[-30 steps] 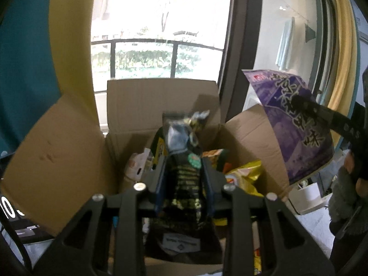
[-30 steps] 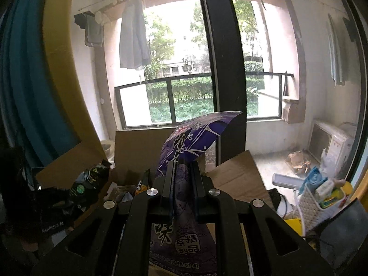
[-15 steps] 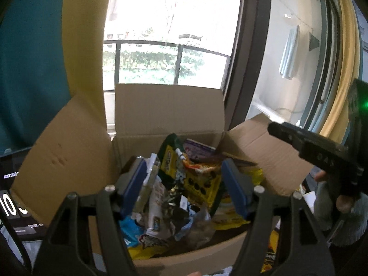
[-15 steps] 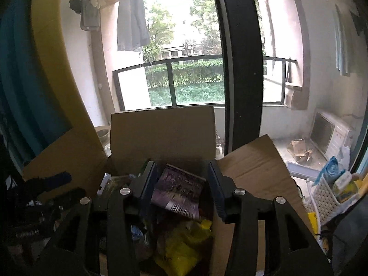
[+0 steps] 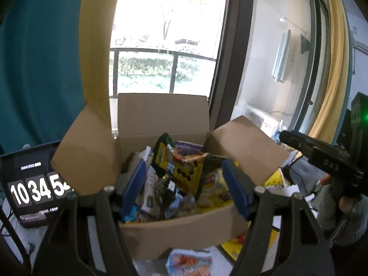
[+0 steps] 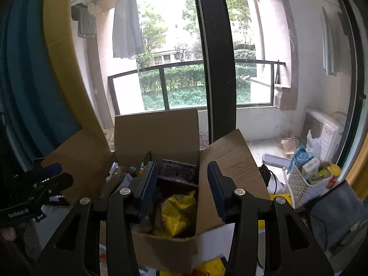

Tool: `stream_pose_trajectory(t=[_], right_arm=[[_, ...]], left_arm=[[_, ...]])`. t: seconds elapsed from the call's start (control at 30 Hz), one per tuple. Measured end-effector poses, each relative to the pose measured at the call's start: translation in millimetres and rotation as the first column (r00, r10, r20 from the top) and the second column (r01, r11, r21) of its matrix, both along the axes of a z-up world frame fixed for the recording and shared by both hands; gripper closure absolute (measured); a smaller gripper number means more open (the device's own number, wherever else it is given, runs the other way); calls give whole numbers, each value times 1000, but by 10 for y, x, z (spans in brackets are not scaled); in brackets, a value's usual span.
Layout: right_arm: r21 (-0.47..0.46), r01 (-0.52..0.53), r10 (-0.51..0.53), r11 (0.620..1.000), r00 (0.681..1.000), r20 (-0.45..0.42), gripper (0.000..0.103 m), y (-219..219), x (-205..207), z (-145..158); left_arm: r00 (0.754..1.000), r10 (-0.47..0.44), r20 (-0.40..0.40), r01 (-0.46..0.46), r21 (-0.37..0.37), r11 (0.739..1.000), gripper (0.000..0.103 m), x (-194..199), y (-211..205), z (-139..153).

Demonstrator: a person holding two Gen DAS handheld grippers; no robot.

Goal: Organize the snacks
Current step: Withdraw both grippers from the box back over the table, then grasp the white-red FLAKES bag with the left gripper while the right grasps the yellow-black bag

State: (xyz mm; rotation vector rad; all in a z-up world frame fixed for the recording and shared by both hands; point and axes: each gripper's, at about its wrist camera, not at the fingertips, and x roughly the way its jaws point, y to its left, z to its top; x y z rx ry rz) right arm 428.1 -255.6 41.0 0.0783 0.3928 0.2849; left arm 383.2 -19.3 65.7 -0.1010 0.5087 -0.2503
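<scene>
An open cardboard box (image 5: pixel 174 237) full of snack packets stands in front of both grippers. My left gripper (image 5: pixel 184 184) is open and holds nothing; it hovers over the box's near edge. Below it lie a yellow packet (image 5: pixel 188 172), a dark packet (image 5: pixel 166 195) and a purple packet (image 5: pixel 188 146) at the back. My right gripper (image 6: pixel 181 181) is open and empty too, over the same box (image 6: pixel 165 248), with the purple packet (image 6: pixel 179 170) and a yellow bag (image 6: pixel 177 214) below it. Its black fingers (image 5: pixel 299 142) show at the right of the left wrist view.
A tablet with a clock (image 5: pixel 30 191) leans left of the box. Loose packets (image 5: pixel 191 262) lie on the table in front of it. A white basket (image 6: pixel 306 184) with small items stands to the right. The box flaps stand up at the sides and back.
The left gripper let go of its dark packet and the right one its purple packet; both packets now lie in the box. Both jaws opened and the grippers drew back.
</scene>
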Motion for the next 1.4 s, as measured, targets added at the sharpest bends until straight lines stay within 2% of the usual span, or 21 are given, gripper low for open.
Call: stream_pose_trajectory(t=[0.13, 0.4, 0.77, 0.93, 1.03, 1.4], right_arm=[[9, -7, 7, 1000, 1000, -6, 55, -32, -203, -14], [7, -14, 14, 1000, 999, -40, 55, -76, -530, -226], [21, -19, 21, 1000, 991, -133, 51, -171, -789, -722], [31, -22, 27, 999, 985, -171, 50, -235, -833, -935], [36, -16, 22, 999, 980, -196, 46, -312, -839, -1092], [67, 15, 9, 998, 940, -342, 38, -698, -548, -1706]], left_arm=[[1000, -7, -6, 7, 8, 1000, 31, -209, -37, -26], [999, -16, -32, 17, 16, 1000, 29, -556, -72, -150], [995, -18, -101, 19, 15, 1000, 28, -836, -151, -515], [990, -19, -137, 24, 31, 999, 28, -897, -229, -701], [987, -16, -157, 22, 40, 999, 28, -924, -266, -804], [973, 4, -229, 15, 84, 996, 28, -818, -421, -1148]])
